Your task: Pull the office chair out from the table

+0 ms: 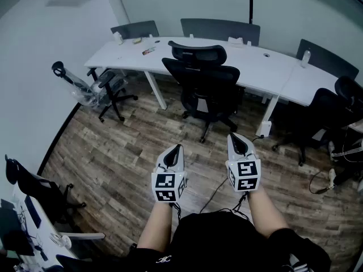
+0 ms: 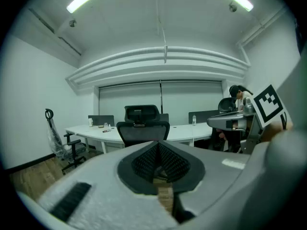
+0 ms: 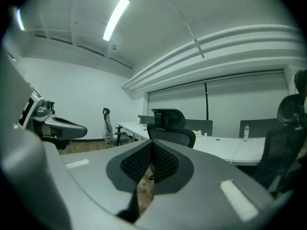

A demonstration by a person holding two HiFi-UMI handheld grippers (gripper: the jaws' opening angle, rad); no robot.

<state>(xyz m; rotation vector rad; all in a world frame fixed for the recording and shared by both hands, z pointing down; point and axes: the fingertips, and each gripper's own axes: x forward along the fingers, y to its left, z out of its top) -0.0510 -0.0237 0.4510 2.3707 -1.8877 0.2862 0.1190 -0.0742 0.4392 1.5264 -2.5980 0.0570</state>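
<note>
A black mesh office chair (image 1: 204, 78) with a headrest stands at the white curved table (image 1: 266, 67), its back towards me. Both grippers hover over the wood floor well short of the chair and touch nothing. My left gripper (image 1: 178, 148) is shut and empty, and so is my right gripper (image 1: 234, 136) beside it. In the left gripper view the chair (image 2: 143, 127) shows just beyond the closed jaws of the left gripper (image 2: 158, 146). In the right gripper view the chair (image 3: 171, 128) stands ahead of the right gripper (image 3: 152, 146), whose jaws are closed too.
A plastic-wrapped chair (image 1: 96, 88) stands at the table's left end. Another black chair (image 1: 326, 112) sits at the right. Grey chairs line the far side. A cable (image 1: 218, 188) lies on the floor ahead of me. A second desk (image 1: 34, 225) is at the lower left.
</note>
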